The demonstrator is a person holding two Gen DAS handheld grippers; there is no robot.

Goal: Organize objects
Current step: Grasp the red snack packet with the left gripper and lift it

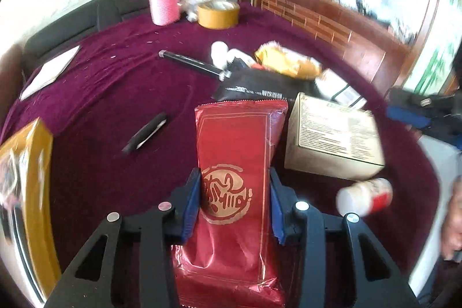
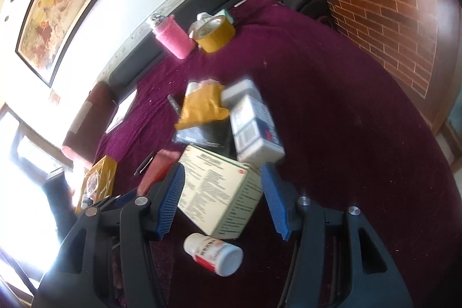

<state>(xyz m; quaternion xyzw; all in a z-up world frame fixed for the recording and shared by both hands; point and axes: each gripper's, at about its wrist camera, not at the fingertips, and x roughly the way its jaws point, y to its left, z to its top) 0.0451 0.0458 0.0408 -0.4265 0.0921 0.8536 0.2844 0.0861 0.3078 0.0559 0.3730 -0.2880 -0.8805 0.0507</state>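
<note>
Left hand-held gripper (image 1: 234,207) pinches a red foil snack packet (image 1: 236,163) between its 2 blue pads, the packet pointing forward above the bench (image 1: 115,94), which wears a deep purple cloth. Right hand-held gripper (image 2: 222,201) hangs spread above a cream printed carton (image 2: 213,192), pads apart from its sides. A gold round seal marks the packet; its characters are unreadable, as is the carton's fine print. A white pill bottle (image 2: 215,253) with a red label lies just beside the carton. Farther back stand a pink wrapped cylinder (image 1: 164,0) and a tan tape roll (image 1: 218,14). A brick-pattern wood panel (image 2: 375,13) bounds the room. Only the right view shows a framed painting (image 2: 63,5) on the white wall; only the left shows a black pen (image 1: 145,132).
</note>
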